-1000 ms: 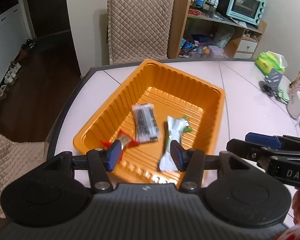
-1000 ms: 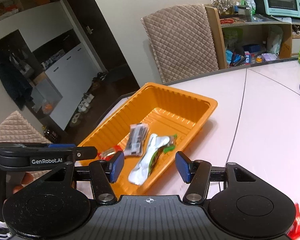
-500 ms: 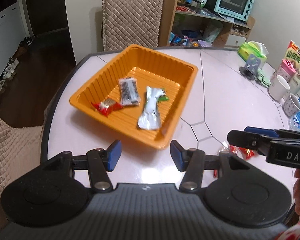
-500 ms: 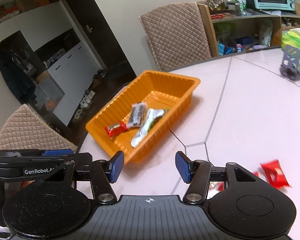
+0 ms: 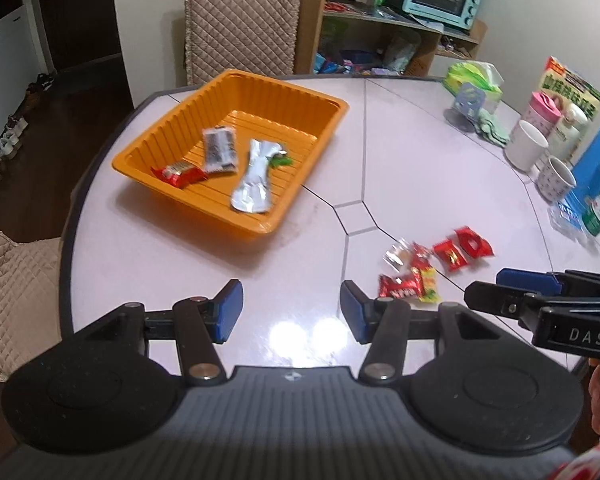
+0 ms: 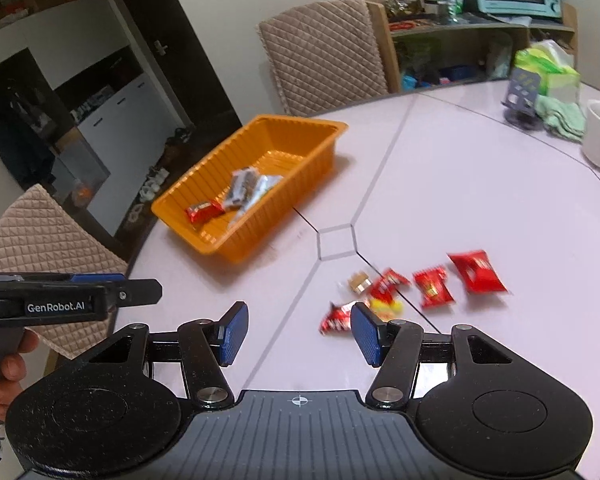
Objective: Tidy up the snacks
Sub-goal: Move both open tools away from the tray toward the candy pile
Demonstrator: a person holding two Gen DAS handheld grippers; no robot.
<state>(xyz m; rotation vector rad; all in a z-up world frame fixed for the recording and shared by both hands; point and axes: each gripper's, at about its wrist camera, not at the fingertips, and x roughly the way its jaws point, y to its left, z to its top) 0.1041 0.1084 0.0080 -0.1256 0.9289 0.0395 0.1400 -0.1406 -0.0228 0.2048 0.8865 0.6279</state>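
Both grippers have pulled back from the tray point(image 5: 172, 142) since the earlier frame: then their pads hung right over it, now bare table point(image 5: 412, 168) lies between, and a cluster of loose snacks point(image 5: 432, 264) has come into sight.

The left gripper point(image 5: 291, 312) has its jaws partly apart with nothing between them. The right gripper point(image 6: 298, 334) is the same, partly apart and empty.

In the left wrist view the tray sits at 11 o'clock and holds 3 items: a red packet point(image 5: 178, 174), a dark bar point(image 5: 219, 150) and a silver wrapper point(image 5: 256, 178). The loose snacks lie at 2 o'clock, well apart from the tray, mostly red packets with 1 yellow-green piece point(image 5: 429, 285). In the right wrist view they sit at 1 o'clock, the nearest red one point(image 6: 337, 317) just beyond the pad point(image 6: 366, 334).

The step in hand looks like the return trip for another pickup. The next move calls for lowering 1 gripper over a single packet at the cluster's edge, so the jaws do not catch 2 overlapping wrappers, then closing and carrying it to 11 o'clock.
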